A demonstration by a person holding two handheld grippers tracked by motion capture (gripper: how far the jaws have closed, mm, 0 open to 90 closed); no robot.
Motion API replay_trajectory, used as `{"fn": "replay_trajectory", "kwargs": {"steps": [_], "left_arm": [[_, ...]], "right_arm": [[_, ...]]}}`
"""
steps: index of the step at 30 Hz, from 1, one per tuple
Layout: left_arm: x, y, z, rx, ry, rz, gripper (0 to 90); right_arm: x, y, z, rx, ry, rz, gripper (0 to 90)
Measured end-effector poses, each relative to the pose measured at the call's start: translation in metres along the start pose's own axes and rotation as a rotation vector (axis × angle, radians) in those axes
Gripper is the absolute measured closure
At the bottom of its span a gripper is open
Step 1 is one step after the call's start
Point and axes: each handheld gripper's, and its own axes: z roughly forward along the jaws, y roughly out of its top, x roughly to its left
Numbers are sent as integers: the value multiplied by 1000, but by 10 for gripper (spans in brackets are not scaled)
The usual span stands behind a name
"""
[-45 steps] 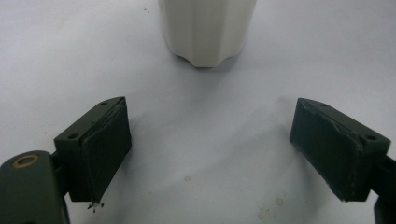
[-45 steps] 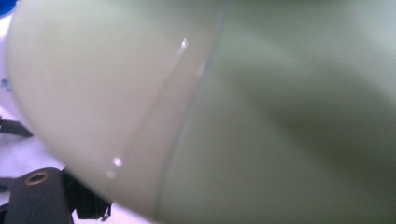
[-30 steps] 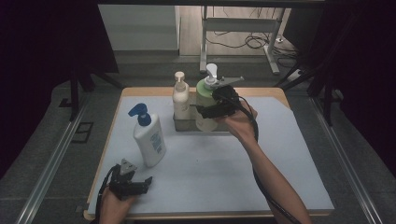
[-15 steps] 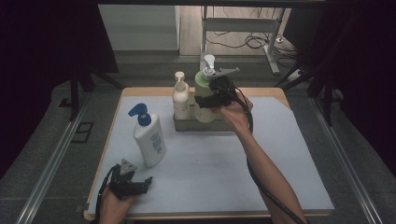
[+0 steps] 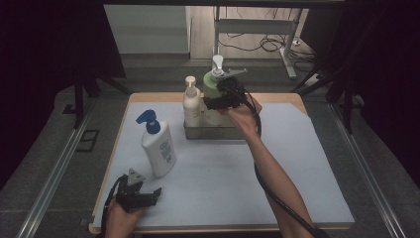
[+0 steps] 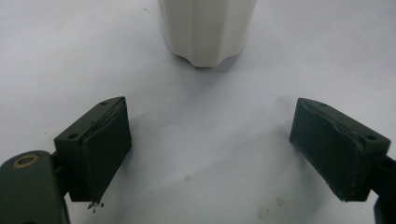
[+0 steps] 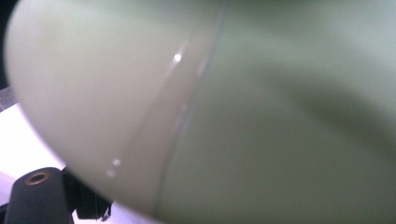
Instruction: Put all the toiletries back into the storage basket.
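A pale green pump bottle (image 5: 212, 84) with a white pump head stands over the metal tray (image 5: 213, 133) at the table's far side. My right gripper (image 5: 218, 101) is shut on its body, and the hand hides the bottle's lower part. The right gripper view is taken up by the green bottle (image 7: 233, 116) pressed close between the jaws. A cream pump bottle (image 5: 191, 101) stands in the tray just left of it. My left gripper (image 5: 156, 195) rests open near the front left edge. Its jaws (image 6: 210, 149) hold nothing and face the white bottle (image 6: 208, 28).
The white bottle with a blue pump (image 5: 157, 146) stands upright on the grey mat (image 5: 307, 163), between the left gripper and the tray. The right forearm and its cable cross the mat's middle diagonally. Dark floor and metal rails surround the table.
The right gripper has carried the green bottle leftward and farther away, closer to the cream bottle over the tray. The left gripper has stayed where it was.
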Motion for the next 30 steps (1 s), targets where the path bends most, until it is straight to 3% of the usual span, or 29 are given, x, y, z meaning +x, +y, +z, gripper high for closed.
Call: {"fn": "replay_trajectory", "kwargs": {"steps": [13, 30], "left_arm": [[0, 0, 0, 0, 0, 0, 122], [0, 0, 0, 0, 0, 1, 122]], "right_arm": [[-6, -12, 24, 20, 0, 21, 119], [-6, -35, 44, 58, 29, 13, 119]]}}
